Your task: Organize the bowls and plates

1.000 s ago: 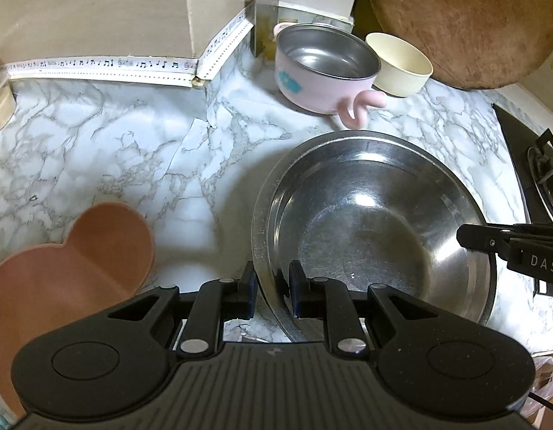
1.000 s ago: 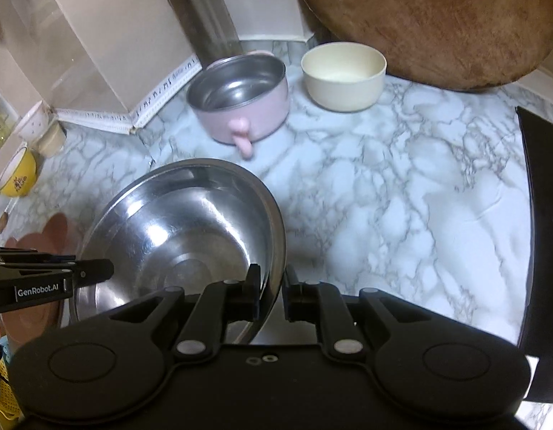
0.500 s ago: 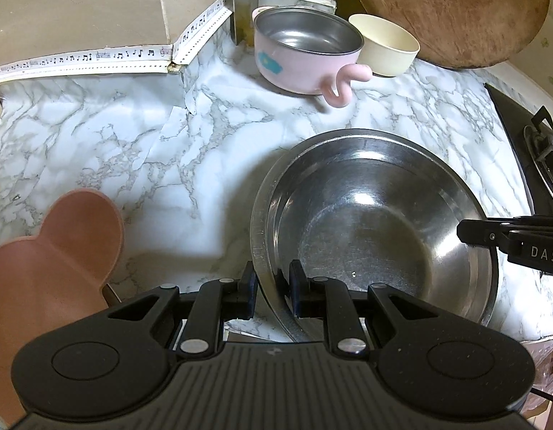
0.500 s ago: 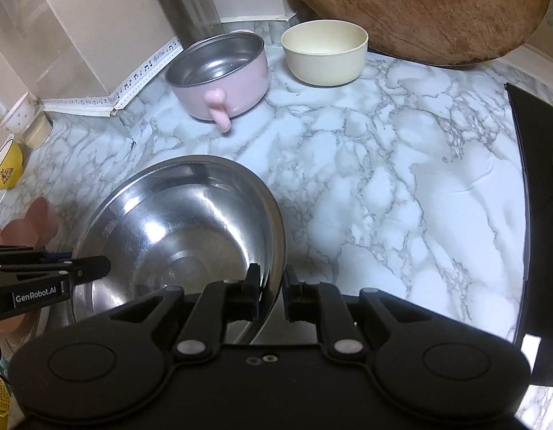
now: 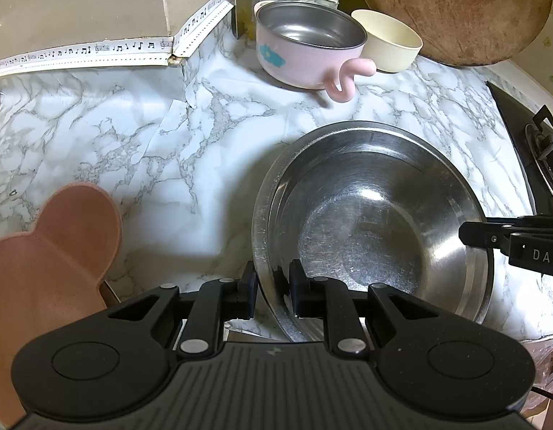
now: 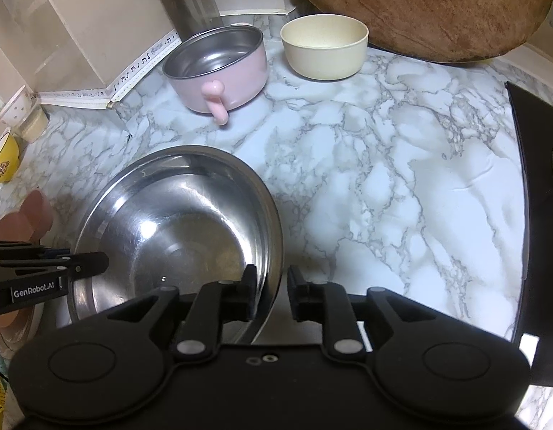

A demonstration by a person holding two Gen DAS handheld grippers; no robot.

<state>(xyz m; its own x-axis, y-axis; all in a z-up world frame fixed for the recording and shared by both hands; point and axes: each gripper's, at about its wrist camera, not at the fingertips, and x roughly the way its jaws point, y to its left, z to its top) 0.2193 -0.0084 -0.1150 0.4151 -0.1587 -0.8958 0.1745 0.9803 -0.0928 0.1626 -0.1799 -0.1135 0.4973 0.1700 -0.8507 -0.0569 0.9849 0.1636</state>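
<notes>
A large steel bowl point(image 5: 366, 236) point(image 6: 176, 236) sits on the marble counter between my two grippers. My left gripper point(image 5: 273, 286) is shut on the bowl's left rim, one finger outside and one inside; its tip shows in the right wrist view point(image 6: 97, 263). My right gripper point(image 6: 273, 286) straddles the opposite rim. Its jaws are opening, with the rim between them and a gap at the outer pad. Its fingers also show edge-on in the left wrist view point(image 5: 466, 233). A pink bowl with a steel lining and a handle point(image 5: 305, 53) point(image 6: 219, 71) and a cream bowl point(image 5: 387, 46) point(image 6: 323, 50) stand at the back.
A pink bear-shaped plate point(image 5: 54, 251) point(image 6: 25, 222) lies left of the steel bowl. A round wooden board point(image 5: 455, 10) point(image 6: 419, 7) leans at the back right. A black stove point(image 5: 538, 150) point(image 6: 541, 215) bounds the right side. A yellow cup point(image 6: 2, 161) stands far left.
The right gripper's jaws have parted and no longer pinch the steel bowl's rim. The left gripper keeps its grip, and the bowl stays where it was.
</notes>
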